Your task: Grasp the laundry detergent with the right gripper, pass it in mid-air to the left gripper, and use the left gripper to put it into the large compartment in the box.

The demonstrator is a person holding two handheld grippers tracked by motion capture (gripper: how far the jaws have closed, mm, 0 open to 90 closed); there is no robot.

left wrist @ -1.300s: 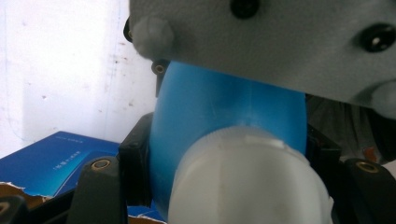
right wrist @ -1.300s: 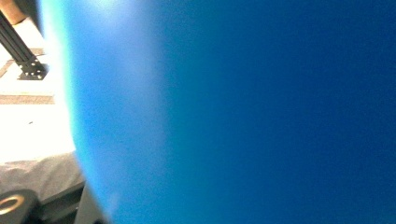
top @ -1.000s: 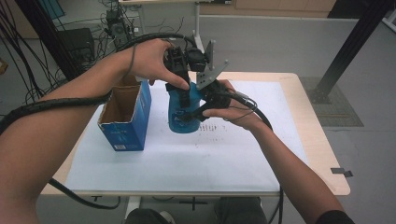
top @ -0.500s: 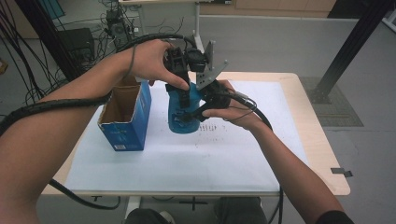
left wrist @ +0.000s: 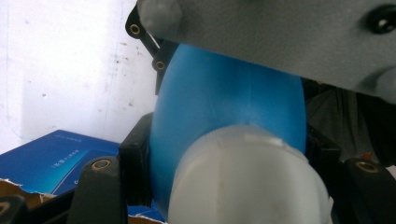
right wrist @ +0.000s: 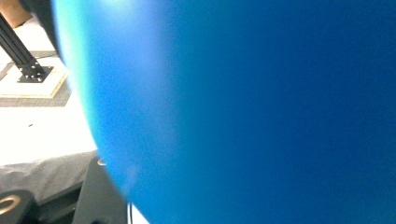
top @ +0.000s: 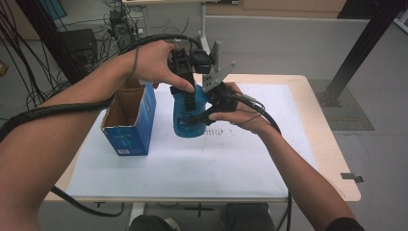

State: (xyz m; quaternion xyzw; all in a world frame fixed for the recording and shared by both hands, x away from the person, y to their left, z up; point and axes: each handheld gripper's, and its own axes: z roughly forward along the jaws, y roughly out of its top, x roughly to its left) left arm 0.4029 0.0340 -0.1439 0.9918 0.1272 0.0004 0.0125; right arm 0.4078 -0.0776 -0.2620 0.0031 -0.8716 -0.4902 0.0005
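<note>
Stillness marks this moment: set against the two earlier high views, neither hand has shifted, and the blue bottle [top: 190, 115] stands on the same spot of the white mat [top: 192, 163]. Furthest left, at about nine o'clock from the bottle, an opened blue carton [top: 130, 118] stands upright, just beside it but apart.

Next comes the left gripper [top: 188, 94], reaching down from twelve o'clock. Its jaws are drawn in narrow and clamp the bottle's top; in the left gripper view the white cap [left wrist: 247, 182] and blue shoulder [left wrist: 224, 93] sit squeezed between the two black jaws.

At three o'clock, the right gripper [top: 204, 115] comes in level against the bottle's side. Its jaws are narrow too and seem to pinch the lower body, whose blue wall [right wrist: 261, 112] presses close up to its camera.

With both grips settled and nothing moving, the bottle looks braced for work on the cap, likely a twist, or for a lift toward the carton.
</note>
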